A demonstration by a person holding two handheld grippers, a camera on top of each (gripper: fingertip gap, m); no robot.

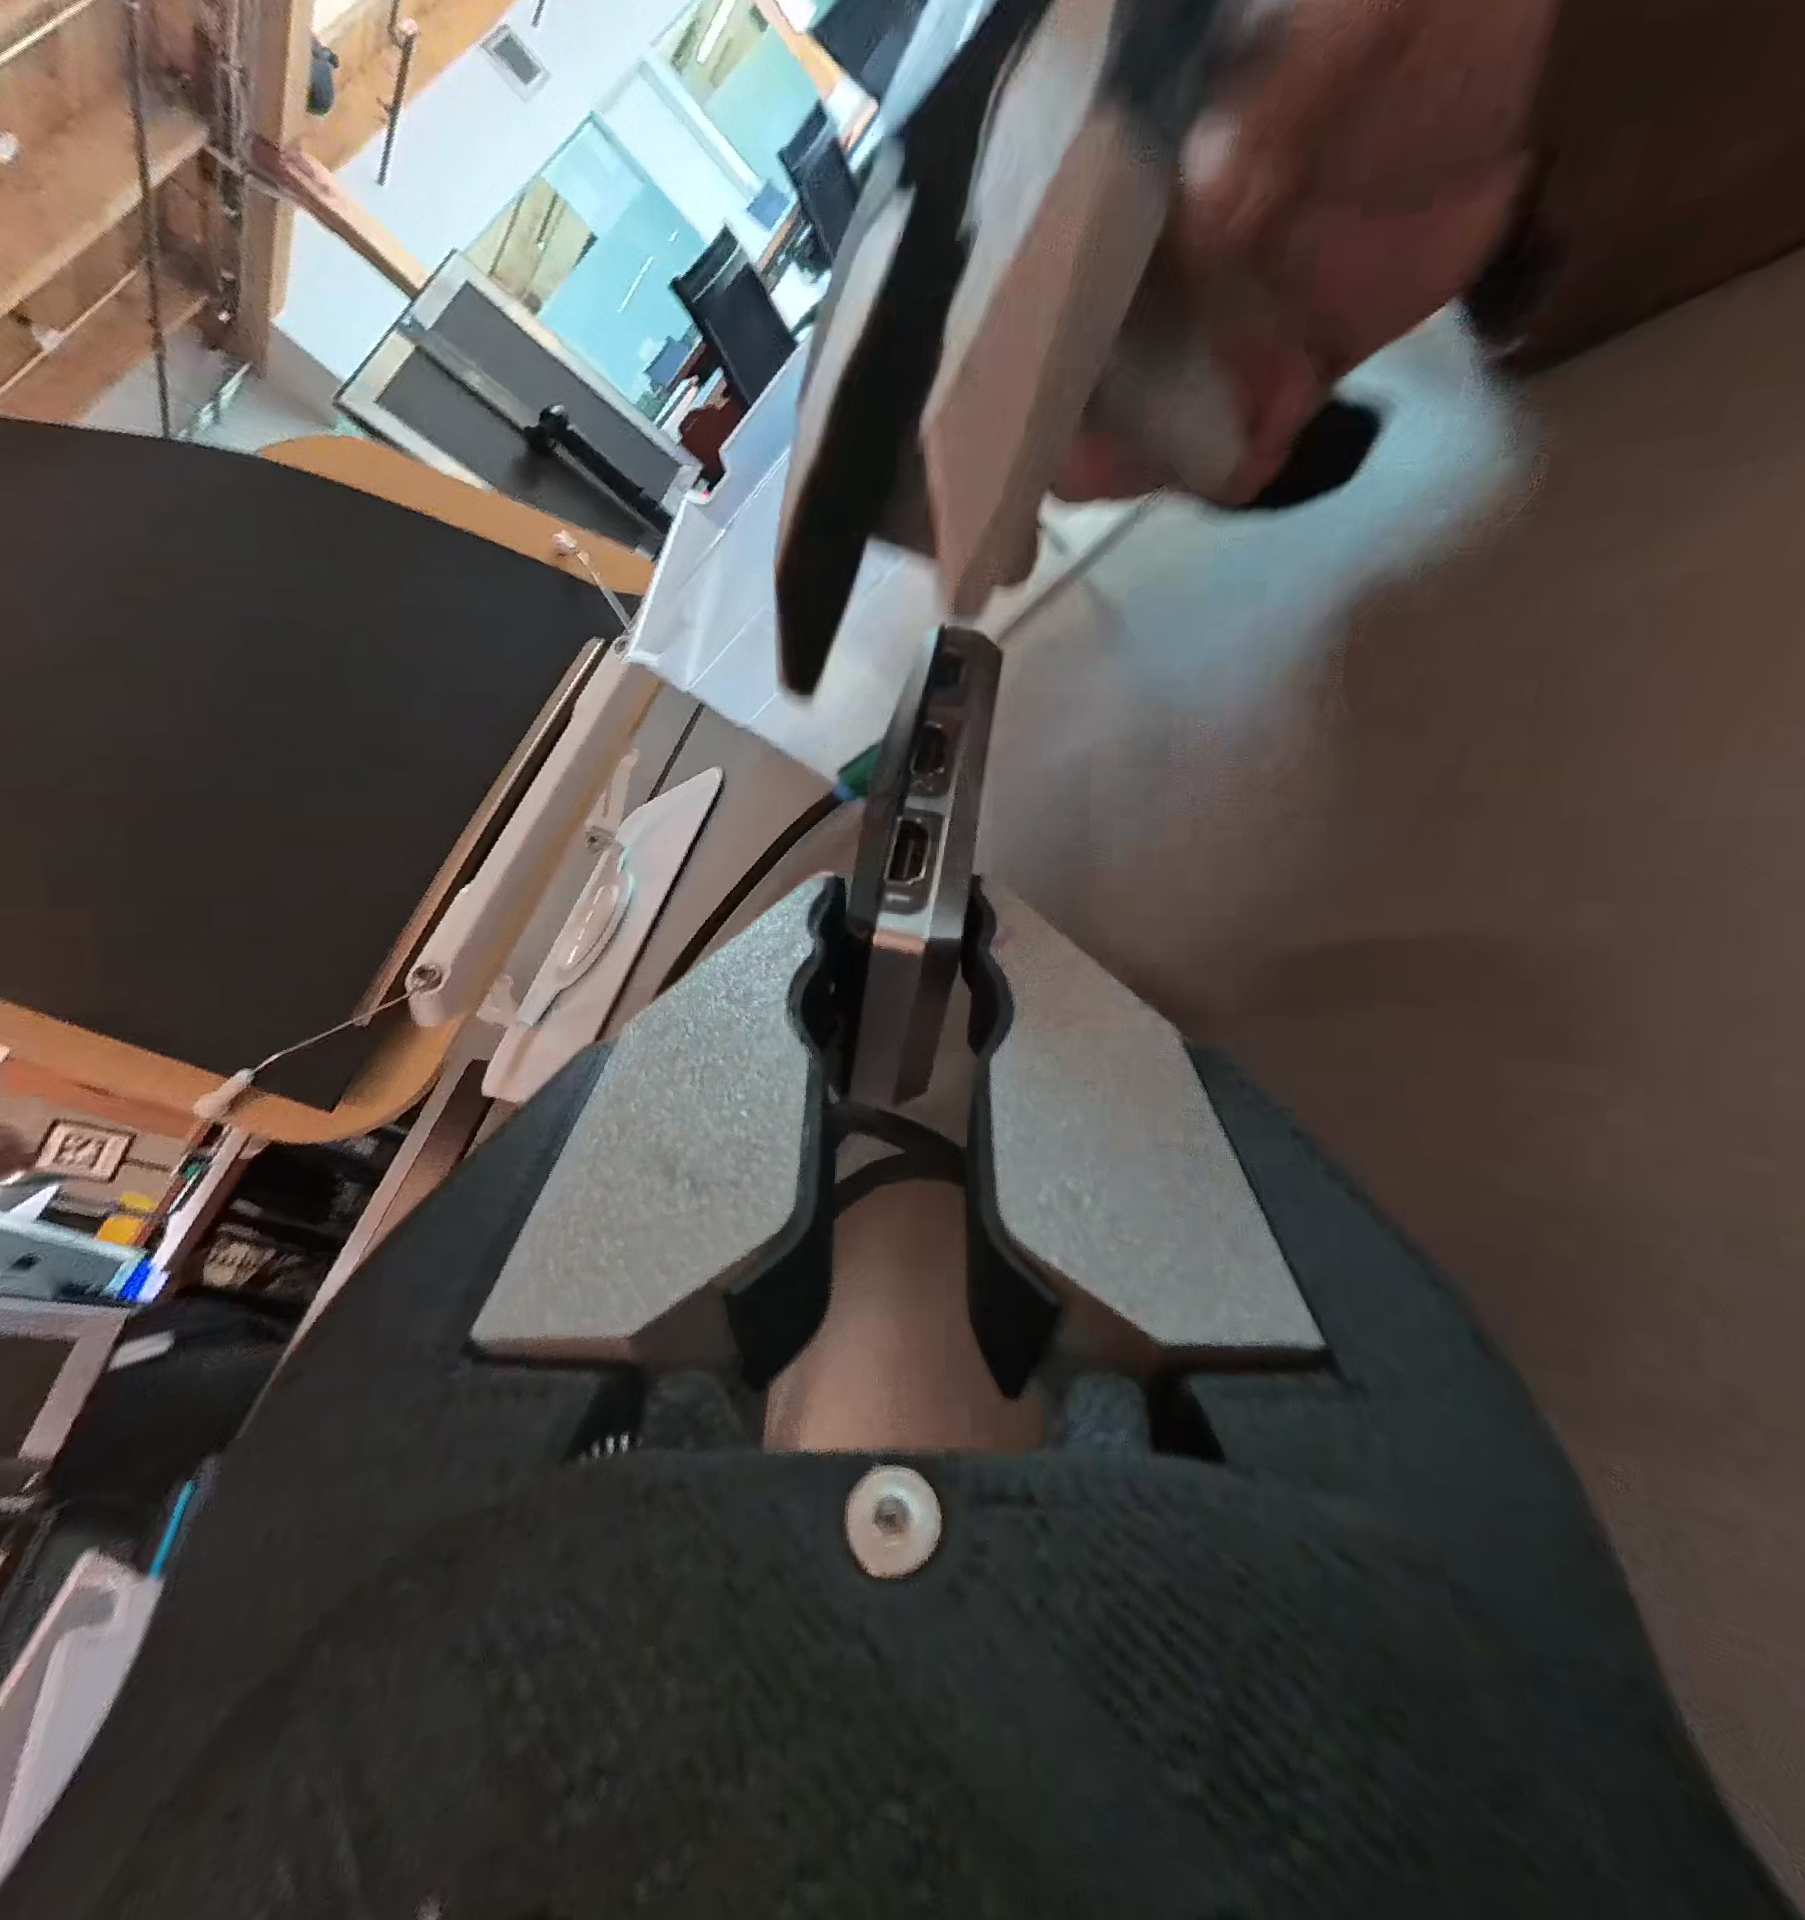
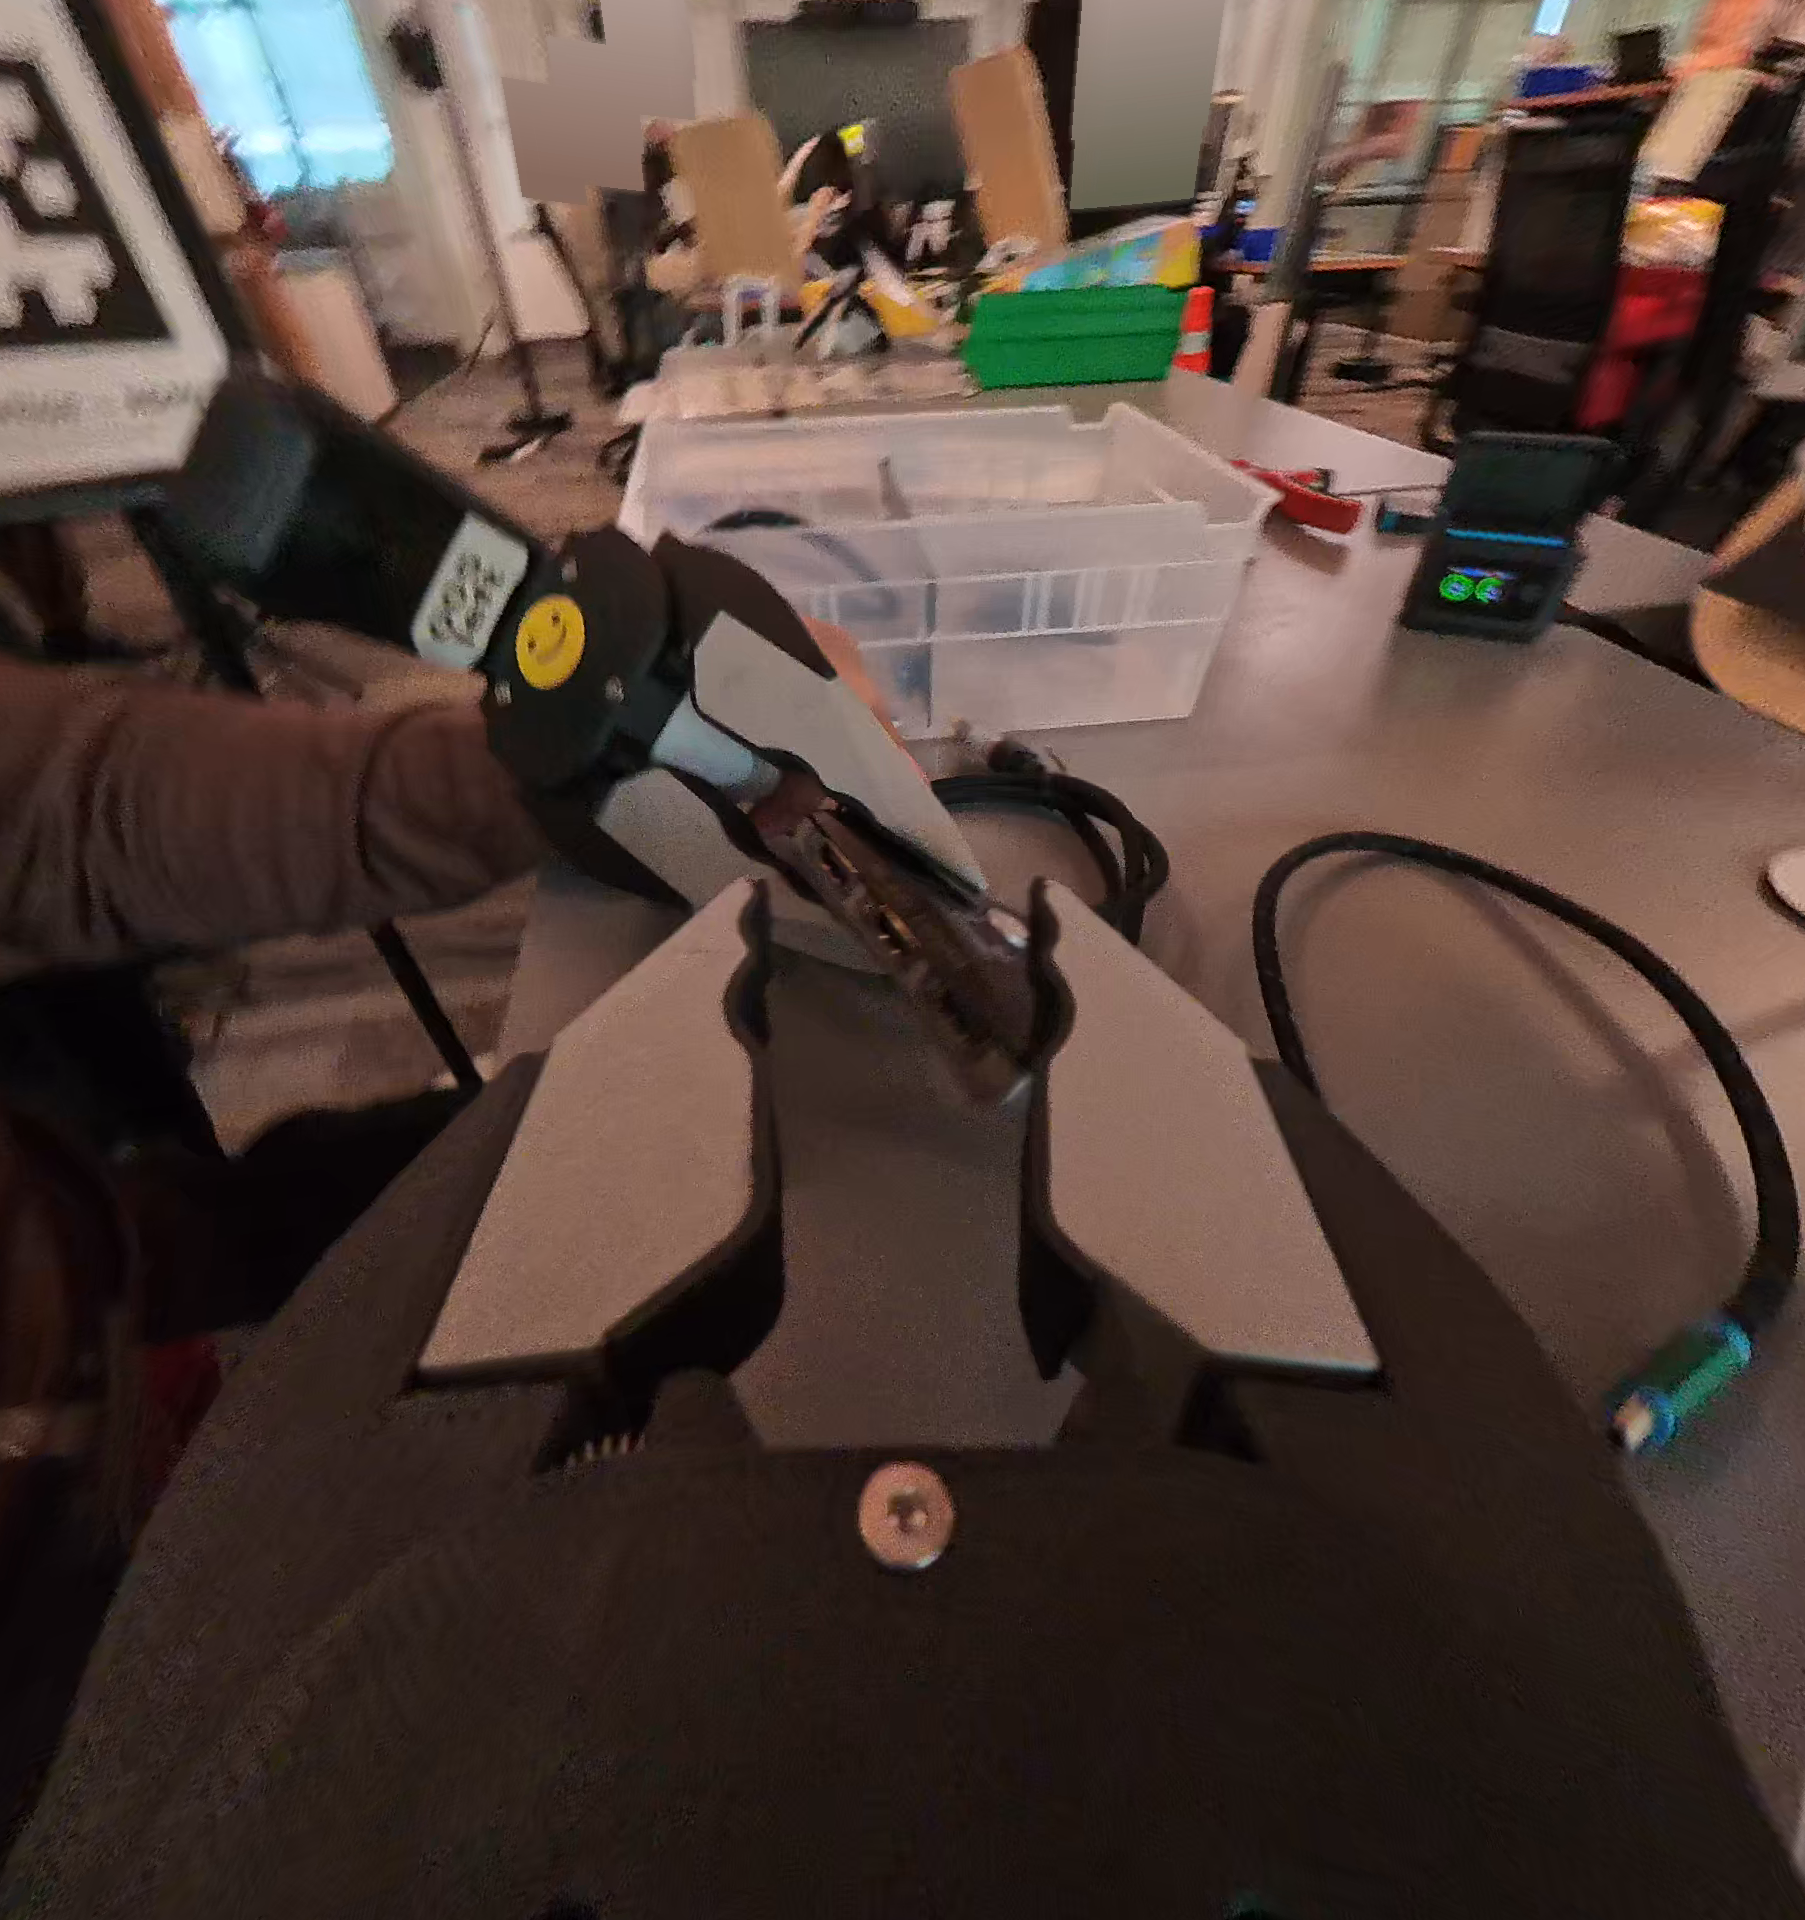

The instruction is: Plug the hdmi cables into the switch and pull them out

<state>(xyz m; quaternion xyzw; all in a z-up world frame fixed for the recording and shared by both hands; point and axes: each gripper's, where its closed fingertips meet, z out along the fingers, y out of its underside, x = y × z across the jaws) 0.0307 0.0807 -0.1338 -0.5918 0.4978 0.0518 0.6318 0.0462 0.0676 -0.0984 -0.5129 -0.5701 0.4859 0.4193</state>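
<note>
My left gripper (image 1: 903, 925) is shut on the near end of a slim dark switch (image 1: 924, 831) and holds it on edge above the table. Two empty HDMI ports face the camera, and a thin black cable (image 1: 882, 1153) loops below the switch between my fingers. My right gripper (image 2: 898, 914) is open, with the far end of the switch (image 2: 882, 930) between its fingertips, close to the right finger. It also shows, blurred, in the left wrist view (image 1: 898, 582). A black HDMI cable (image 2: 1604, 966) with a green and blue plug (image 2: 1687, 1382) lies loose on the grey table (image 2: 1449, 790).
A second coiled black cable (image 2: 1085, 821) lies behind the switch. A clear plastic bin (image 2: 981, 582) stands farther back, with a small black device with a lit screen (image 2: 1500, 561) to its right. A brown sleeve (image 2: 202, 800) reaches in from the left.
</note>
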